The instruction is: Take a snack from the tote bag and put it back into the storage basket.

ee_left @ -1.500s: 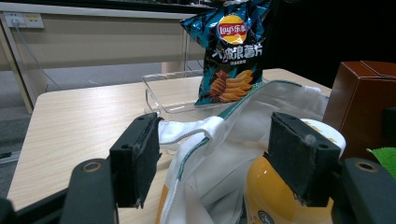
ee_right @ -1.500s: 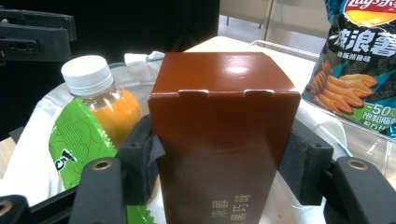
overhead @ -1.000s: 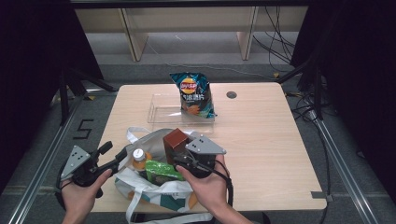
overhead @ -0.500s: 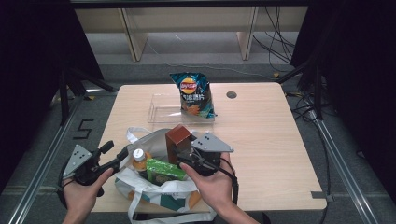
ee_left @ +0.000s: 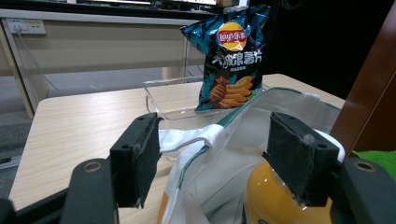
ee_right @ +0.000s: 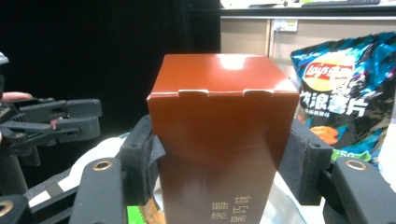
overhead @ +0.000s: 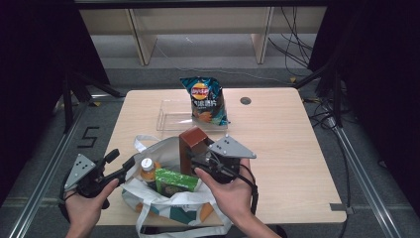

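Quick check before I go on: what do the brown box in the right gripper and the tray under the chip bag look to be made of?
Brown box: likely glossy coated cardboard; a light glare on top and a tucked flap edge show. Tray: clear rigid plastic, probably; the table shows through its walls. Chip bag: shiny crinkled plastic film.

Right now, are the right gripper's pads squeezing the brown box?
Touching. In the right gripper view, both pads of the right gripper press against the sides of the brown box, one on each side, no gap.
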{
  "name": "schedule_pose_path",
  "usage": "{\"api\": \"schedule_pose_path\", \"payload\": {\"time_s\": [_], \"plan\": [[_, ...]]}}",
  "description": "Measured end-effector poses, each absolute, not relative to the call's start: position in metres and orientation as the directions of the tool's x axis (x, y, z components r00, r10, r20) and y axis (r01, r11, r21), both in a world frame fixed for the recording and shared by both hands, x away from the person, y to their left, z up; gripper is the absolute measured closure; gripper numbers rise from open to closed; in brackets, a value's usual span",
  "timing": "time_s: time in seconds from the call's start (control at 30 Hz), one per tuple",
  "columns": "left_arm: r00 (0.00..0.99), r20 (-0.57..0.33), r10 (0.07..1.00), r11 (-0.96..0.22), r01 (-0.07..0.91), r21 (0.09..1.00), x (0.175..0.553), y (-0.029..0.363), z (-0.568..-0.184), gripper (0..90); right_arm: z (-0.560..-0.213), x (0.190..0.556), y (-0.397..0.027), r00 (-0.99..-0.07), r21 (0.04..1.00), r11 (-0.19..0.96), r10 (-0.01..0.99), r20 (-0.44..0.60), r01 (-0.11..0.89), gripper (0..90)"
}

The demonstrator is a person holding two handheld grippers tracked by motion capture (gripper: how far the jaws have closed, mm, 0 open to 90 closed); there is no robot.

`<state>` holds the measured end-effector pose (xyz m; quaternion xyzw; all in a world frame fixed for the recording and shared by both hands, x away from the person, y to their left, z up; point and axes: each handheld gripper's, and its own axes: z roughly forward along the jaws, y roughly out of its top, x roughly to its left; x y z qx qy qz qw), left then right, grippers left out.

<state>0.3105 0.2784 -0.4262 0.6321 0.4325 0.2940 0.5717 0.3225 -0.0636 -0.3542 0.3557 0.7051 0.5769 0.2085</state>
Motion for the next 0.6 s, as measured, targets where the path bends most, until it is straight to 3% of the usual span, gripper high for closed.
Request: {"api": "schedule_pose_path", "payload": {"time_s": [0.6], "plan": [[0.457,-0.119,0.882,0.020,0.215,0.976,0.310,0.277,-0.426,33.8,-0.332,0.326,-0.074,-0.633,0.969,0.040,0.763,0.129,0.246,39.2]]}}
